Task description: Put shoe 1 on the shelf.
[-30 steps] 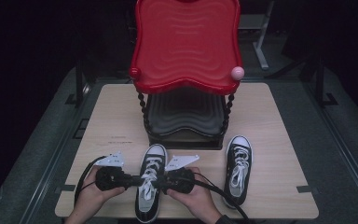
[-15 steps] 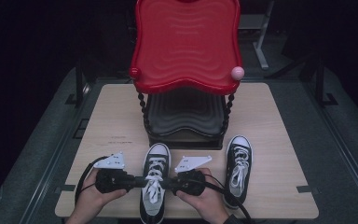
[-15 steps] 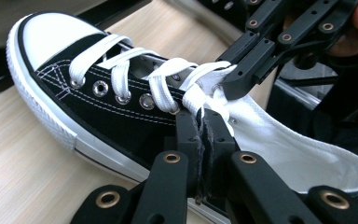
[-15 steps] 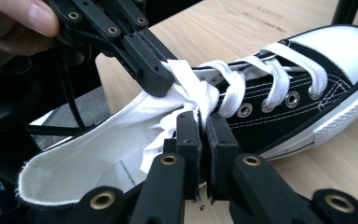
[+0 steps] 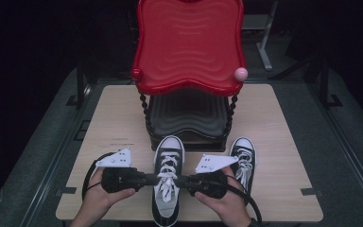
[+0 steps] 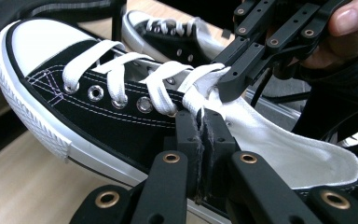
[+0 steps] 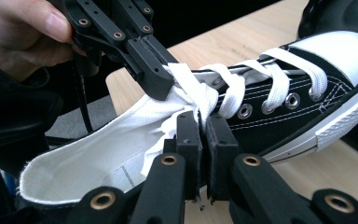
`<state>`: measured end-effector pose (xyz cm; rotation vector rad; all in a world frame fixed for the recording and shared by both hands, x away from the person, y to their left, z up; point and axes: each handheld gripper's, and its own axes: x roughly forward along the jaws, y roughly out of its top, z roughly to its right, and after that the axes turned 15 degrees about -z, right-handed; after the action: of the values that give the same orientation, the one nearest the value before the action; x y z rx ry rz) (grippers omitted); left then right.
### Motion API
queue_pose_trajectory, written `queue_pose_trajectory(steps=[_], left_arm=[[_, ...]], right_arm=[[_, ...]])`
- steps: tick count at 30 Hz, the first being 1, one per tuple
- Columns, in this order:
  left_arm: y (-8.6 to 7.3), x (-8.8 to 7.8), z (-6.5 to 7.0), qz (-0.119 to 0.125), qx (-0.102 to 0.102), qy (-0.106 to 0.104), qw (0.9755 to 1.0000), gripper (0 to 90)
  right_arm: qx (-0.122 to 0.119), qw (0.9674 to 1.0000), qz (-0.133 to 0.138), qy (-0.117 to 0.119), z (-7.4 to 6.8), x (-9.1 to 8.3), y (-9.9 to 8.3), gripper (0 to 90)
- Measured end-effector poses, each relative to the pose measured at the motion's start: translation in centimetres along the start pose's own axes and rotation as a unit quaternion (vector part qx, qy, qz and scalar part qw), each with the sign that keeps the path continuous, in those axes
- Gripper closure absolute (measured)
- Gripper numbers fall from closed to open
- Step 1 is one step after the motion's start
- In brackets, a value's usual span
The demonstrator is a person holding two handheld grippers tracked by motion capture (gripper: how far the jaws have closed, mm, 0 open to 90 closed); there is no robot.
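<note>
At the lower middle of the high view, a black canvas sneaker with a white toe cap and white laces (image 5: 167, 182) sits between both hands, its toe tipped up off the light wooden table (image 5: 283, 123). The left claw (image 6: 199, 135) is clenched on the white lace at the shoe's near side. The right claw (image 7: 203, 135) has just been closing and now pinches the lace from the opposite side. A second matching sneaker (image 5: 242, 158) lies to the right.

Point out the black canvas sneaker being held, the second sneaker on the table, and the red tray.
Held black canvas sneaker (image 5: 169, 146): high view, white toe cap.
Second black sneaker (image 5: 242, 144): high view, toe cap.
Red wavy plastic tray (image 5: 189, 42): high view, rippled top surface.
</note>
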<state>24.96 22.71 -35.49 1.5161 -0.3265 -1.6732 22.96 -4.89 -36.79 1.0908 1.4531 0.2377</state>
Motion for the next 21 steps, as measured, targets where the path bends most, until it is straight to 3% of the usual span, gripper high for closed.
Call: queue_pose_trajectory(steps=[8,17,21], left_arm=[[2.6,-0.9,-0.8,0.021,0.014,0.027,0.9993,86.8],[5.2,-0.9,-3.6,0.040,0.020,0.065,0.9969,87.2],[6.6,-0.8,-5.5,0.055,0.015,0.095,0.9939,87.3]], right_arm=[[-0.016,0.9994,0.023,-0.022,1.2,-1.7,1.9,85.5],[-0.021,0.9969,0.041,-0.064,4.3,-2.0,4.7,85.7],[-0.018,0.9954,0.049,-0.080,6.0,-1.8,6.1,85.8]])
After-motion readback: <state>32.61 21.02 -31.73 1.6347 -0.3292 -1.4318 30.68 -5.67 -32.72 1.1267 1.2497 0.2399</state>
